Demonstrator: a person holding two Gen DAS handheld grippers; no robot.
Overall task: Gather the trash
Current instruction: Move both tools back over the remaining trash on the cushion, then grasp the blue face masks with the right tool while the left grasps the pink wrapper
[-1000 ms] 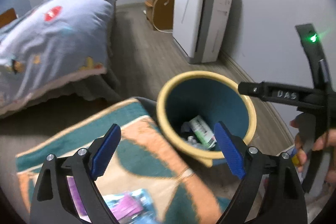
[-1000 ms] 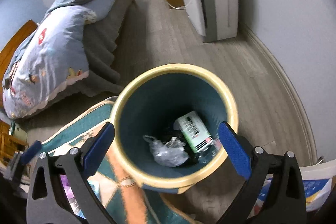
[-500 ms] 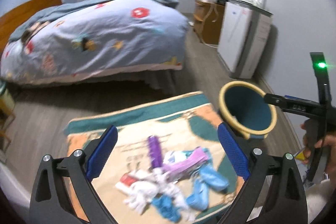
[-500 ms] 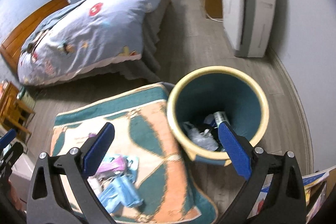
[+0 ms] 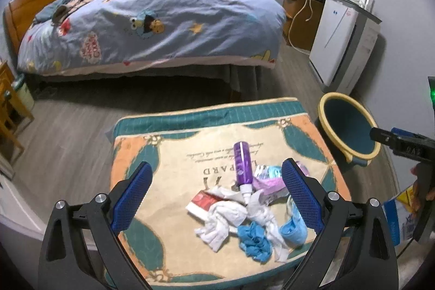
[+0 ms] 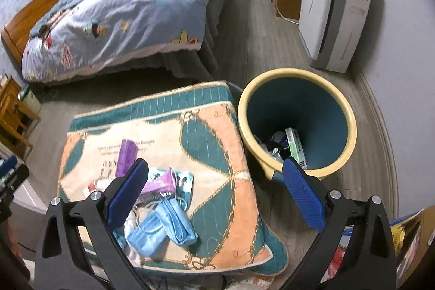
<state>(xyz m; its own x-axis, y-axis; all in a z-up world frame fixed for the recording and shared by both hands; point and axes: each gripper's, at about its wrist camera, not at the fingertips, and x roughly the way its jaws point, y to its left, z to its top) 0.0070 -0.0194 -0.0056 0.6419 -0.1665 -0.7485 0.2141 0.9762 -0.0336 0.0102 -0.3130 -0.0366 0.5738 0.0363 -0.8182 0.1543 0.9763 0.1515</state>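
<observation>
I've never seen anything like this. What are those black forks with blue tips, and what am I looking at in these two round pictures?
They are hand-held grippers, one in each of a person's hands, each with a camera looking along its two fingers. One picture comes from the left gripper, the other from the right gripper. Both are open and hold nothing. Below lies a patterned cushion with trash on it: a purple bottle, white tissues and blue face masks. Beside it stands a waste bin, already holding some trash.
</observation>
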